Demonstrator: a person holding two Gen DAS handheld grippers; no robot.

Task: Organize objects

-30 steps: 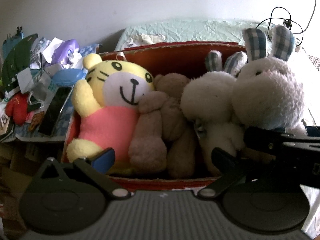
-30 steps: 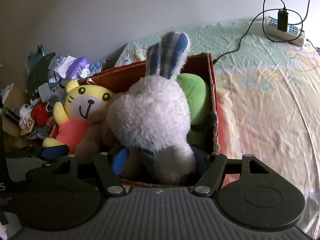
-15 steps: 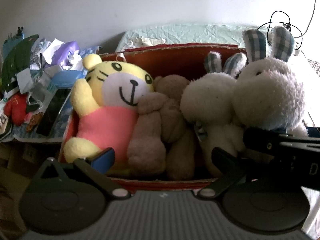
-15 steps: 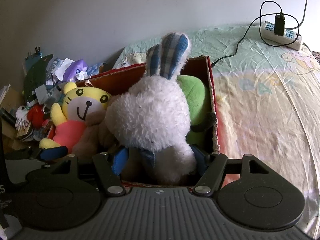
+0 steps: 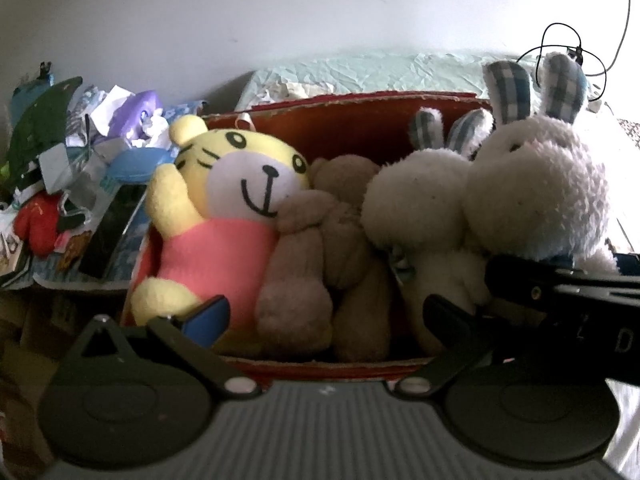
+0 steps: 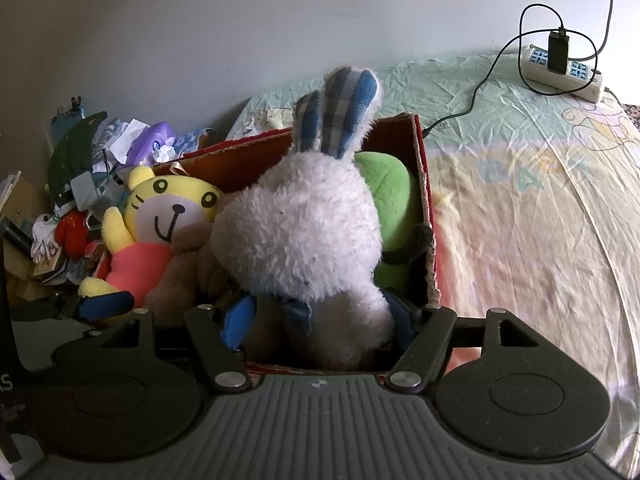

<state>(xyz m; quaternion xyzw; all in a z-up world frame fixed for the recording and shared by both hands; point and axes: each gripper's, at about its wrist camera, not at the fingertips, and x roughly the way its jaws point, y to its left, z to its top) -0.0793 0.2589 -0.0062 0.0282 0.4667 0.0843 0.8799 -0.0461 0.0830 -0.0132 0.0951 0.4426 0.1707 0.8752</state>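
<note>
Currently, as I read my two feeds:

Item: large white rabbit (image 6: 304, 236), plaid blue ears upright, long axis near vertical. It stands at the right-hand end of the red cardboard box (image 6: 426, 216), directly ahead of my right tool (image 6: 320, 318). That tool's blue pads (image 6: 239, 322) sit either side of the rabbit's lower body and appear to press into the plush; I judge it closed on the toy, not gaping. The right hand is plainly the nearer one.

Item: left tool (image 5: 326, 312). Jaws spread wide, nothing between them. One blue pad (image 5: 208, 314) hangs just in front of the tiger's foot; the other finger is dark against the small rabbit.

Box contents, left to right: yellow tiger in pink shirt (image 5: 228, 216), brown bear (image 5: 328, 248), small white rabbit (image 5: 420, 208), large white rabbit (image 5: 536, 196). A green plush (image 6: 390, 196) is wedged behind the large rabbit against the right wall.

The relation that matters: the rabbit's body lies between the green plush and the small rabbit, packed touching both. I reckon pushing it down means going straight along its upright axis; the box wall just beside it leaves little sideways room.

Surroundings: the box rests on a bed (image 6: 540, 208) with a pale printed sheet. A power strip (image 6: 560, 68) with a cable lies well apart at the far right. A heap of clutter (image 5: 80, 168) lies beside the box's left wall.
</note>
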